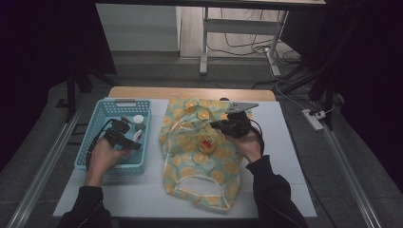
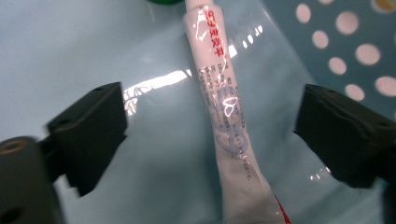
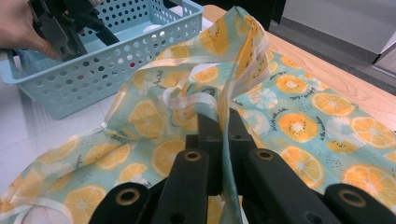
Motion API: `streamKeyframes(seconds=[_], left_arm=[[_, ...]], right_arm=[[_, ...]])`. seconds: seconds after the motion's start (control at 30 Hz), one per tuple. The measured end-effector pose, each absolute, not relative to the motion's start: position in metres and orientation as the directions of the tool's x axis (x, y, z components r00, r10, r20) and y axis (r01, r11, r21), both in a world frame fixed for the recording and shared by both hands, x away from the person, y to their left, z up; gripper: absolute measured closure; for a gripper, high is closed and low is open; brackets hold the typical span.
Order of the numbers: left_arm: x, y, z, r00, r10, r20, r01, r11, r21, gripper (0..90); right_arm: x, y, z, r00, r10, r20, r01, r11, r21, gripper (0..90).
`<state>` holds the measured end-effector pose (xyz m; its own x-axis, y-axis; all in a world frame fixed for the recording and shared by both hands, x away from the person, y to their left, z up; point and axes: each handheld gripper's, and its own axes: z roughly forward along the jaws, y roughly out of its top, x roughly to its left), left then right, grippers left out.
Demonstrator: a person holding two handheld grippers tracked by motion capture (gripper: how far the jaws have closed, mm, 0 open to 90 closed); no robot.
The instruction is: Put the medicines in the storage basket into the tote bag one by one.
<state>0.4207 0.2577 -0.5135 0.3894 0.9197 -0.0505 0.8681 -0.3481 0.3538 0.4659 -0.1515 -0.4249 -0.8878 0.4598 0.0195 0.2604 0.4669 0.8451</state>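
A white tube (image 2: 224,107) with red and blue print lies on the floor of the light blue basket (image 1: 126,102). My left gripper (image 2: 210,126) points down over it with a jaw on each side of the tube, open and clear of it. In the high view the left gripper (image 1: 132,141) is inside the basket. A fabric bag (image 1: 199,156) printed with orange slices lies in the middle of the table. My right gripper (image 3: 218,121) is shut on the bag's upper edge (image 3: 243,42) and holds it lifted. Something small and red (image 1: 206,142) shows in the bag's mouth.
The basket (image 3: 93,70) also holds a white round-topped item (image 1: 138,119) and a green-capped thing (image 2: 163,1). A white mat (image 1: 285,142) covers the wooden table. A desk frame and cables stand on the floor beyond the table.
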Motion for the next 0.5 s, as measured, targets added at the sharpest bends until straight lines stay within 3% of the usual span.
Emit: streamKeyframes(seconds=[0.3,0.5], left_arm=[[0.4205,0.2587,-0.5146,0.382,0.922,-0.065,0.877,-0.340,0.340,46.9],[0.4202,0.2596,-0.5145,0.382,0.920,-0.091,0.879,-0.331,0.342,58.8]], right_arm=[[0.4658,-0.1514,-0.4250,-0.889,0.458,0.019,0.259,0.467,0.845,89.2],[0.4654,-0.1510,-0.4250,-0.889,0.457,0.017,0.258,0.470,0.844,89.2]])
